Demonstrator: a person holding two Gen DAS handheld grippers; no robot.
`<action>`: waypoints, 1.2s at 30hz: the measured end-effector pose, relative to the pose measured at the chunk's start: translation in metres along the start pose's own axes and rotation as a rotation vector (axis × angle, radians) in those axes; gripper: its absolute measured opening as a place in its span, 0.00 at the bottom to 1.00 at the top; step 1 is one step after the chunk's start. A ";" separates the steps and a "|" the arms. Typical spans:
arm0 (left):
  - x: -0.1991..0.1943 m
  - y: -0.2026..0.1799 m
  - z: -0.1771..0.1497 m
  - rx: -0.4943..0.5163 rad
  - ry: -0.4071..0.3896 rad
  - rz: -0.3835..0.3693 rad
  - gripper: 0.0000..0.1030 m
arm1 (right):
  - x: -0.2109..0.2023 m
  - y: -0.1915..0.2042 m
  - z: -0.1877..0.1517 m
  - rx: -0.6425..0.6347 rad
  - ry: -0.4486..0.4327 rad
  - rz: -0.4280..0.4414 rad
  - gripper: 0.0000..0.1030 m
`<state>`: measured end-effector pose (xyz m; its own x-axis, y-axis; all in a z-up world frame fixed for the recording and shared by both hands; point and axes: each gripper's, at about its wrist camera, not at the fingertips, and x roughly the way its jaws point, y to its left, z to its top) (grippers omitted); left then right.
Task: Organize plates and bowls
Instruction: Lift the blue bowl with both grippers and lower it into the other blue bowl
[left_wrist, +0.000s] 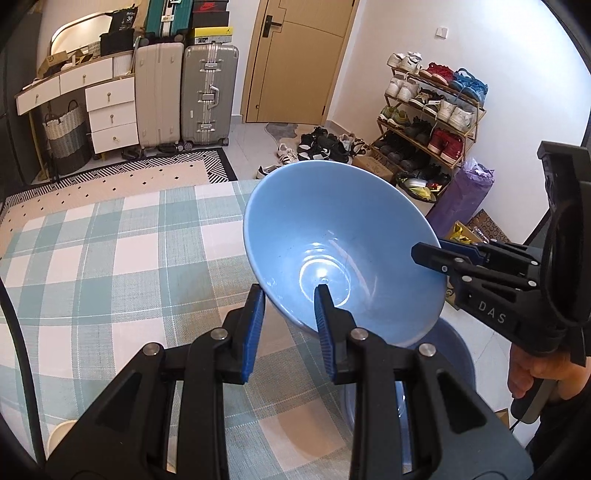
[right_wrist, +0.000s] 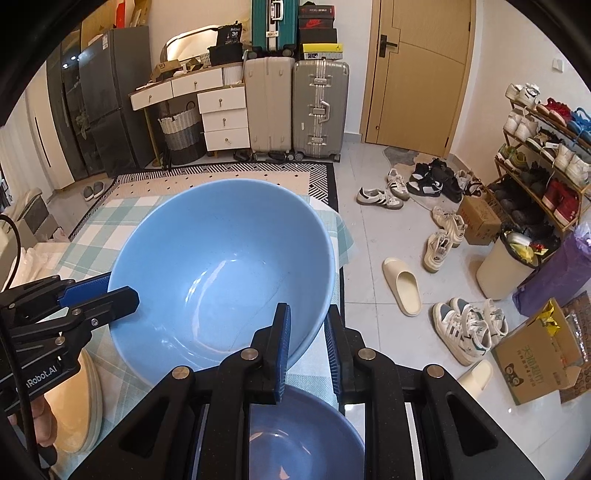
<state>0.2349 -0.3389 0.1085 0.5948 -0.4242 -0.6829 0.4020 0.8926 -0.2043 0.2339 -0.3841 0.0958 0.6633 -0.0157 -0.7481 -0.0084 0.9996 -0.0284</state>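
A light blue bowl (left_wrist: 332, 236) is held tilted in the air above the checked tablecloth (left_wrist: 110, 258). My left gripper (left_wrist: 290, 295) is shut on its near rim, one finger inside and one outside. My right gripper (left_wrist: 428, 254) is shut on the opposite rim. In the right wrist view the blue bowl (right_wrist: 221, 266) fills the middle, with my right gripper (right_wrist: 306, 314) shut on its near rim and my left gripper (right_wrist: 114, 291) on its left rim. A darker blue-purple bowl (right_wrist: 295, 435) sits just below, on the table's corner; it also shows in the left wrist view (left_wrist: 450, 354).
A cream-yellow plate (right_wrist: 74, 402) lies on the table at the left. The table edge (right_wrist: 341, 236) drops to a tiled floor with scattered shoes (right_wrist: 465, 325), a cardboard box (right_wrist: 535, 362), a bin (right_wrist: 506, 266) and a shoe rack (left_wrist: 432, 110).
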 end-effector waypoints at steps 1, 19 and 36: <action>-0.006 -0.002 -0.001 0.003 -0.005 -0.003 0.24 | -0.005 0.000 0.000 -0.001 -0.004 -0.003 0.18; -0.091 -0.052 -0.017 0.069 -0.050 -0.040 0.24 | -0.099 0.010 -0.026 0.029 -0.068 -0.046 0.19; -0.115 -0.087 -0.059 0.120 -0.012 -0.050 0.24 | -0.135 0.017 -0.075 0.067 -0.067 -0.050 0.20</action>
<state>0.0908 -0.3587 0.1635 0.5800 -0.4699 -0.6654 0.5113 0.8459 -0.1518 0.0882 -0.3669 0.1467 0.7102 -0.0663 -0.7009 0.0746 0.9970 -0.0188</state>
